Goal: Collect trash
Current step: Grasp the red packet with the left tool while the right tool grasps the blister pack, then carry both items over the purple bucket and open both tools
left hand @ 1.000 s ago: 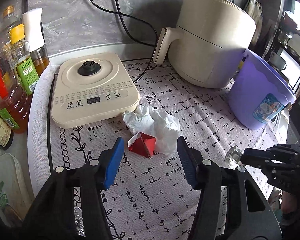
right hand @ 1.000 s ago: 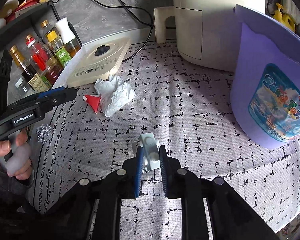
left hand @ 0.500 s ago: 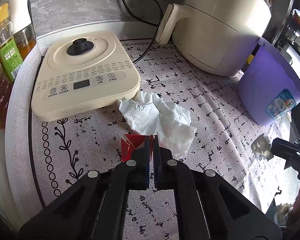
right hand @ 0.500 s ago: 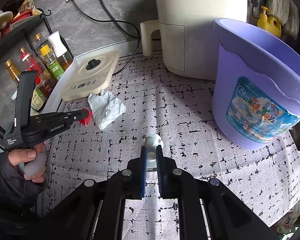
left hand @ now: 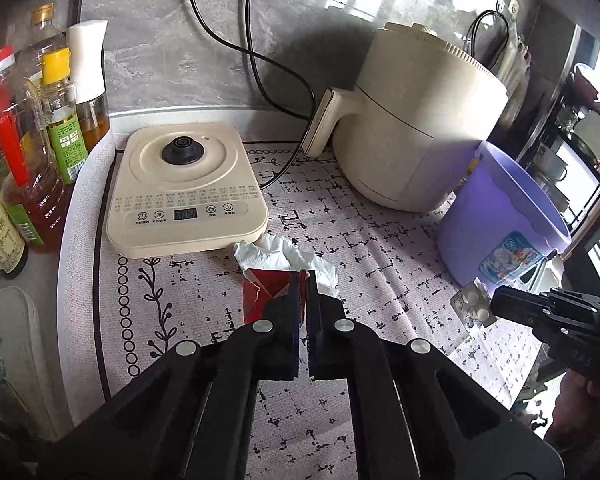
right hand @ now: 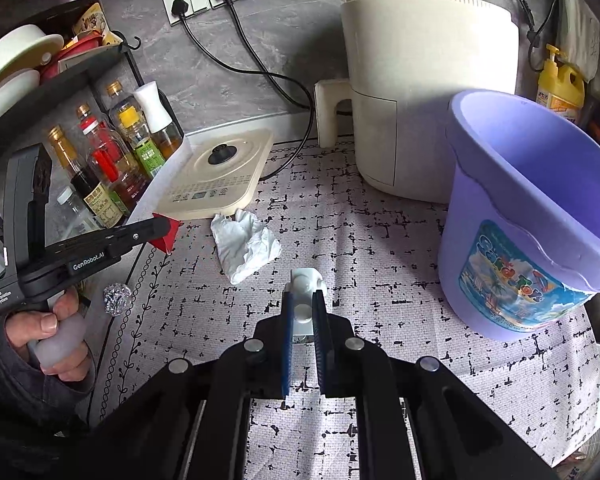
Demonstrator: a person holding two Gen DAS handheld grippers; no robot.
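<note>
The left claw (left hand: pixel 304 280) was clamped shut on a small red folded paper carton (left hand: pixel 266 292), its jaws having just closed on it; in the right wrist view the carton (right hand: pixel 167 236) hung at the claw's tip, clear of the patterned white cloth (right hand: pixel 380 248) covering the counter. Just beyond the left claw lay a crumpled white tissue (left hand: pixel 296 258), resting on the cloth and touching the front edge of a cream flat appliance base with a black centre knob (left hand: pixel 184 192). The right claw (right hand: pixel 303 300) stood narrow, gripping a silver-backed blister pack of white pills (right hand: pixel 305 286) between its blue pads (right hand: pixel 287 332). Ahead and to the right of the right claw stood a lilac plastic bucket with a blue sticker (right hand: pixel 540 216), upright on the cloth, near a cream round air fryer (right hand: pixel 428 80) behind it. To the left of the right claw, below the person's hand (right hand: pixel 56 340) on the left claw's grip, lay a small ball of crumpled silver foil (right hand: pixel 117 298) at the cloth's edge.
</note>
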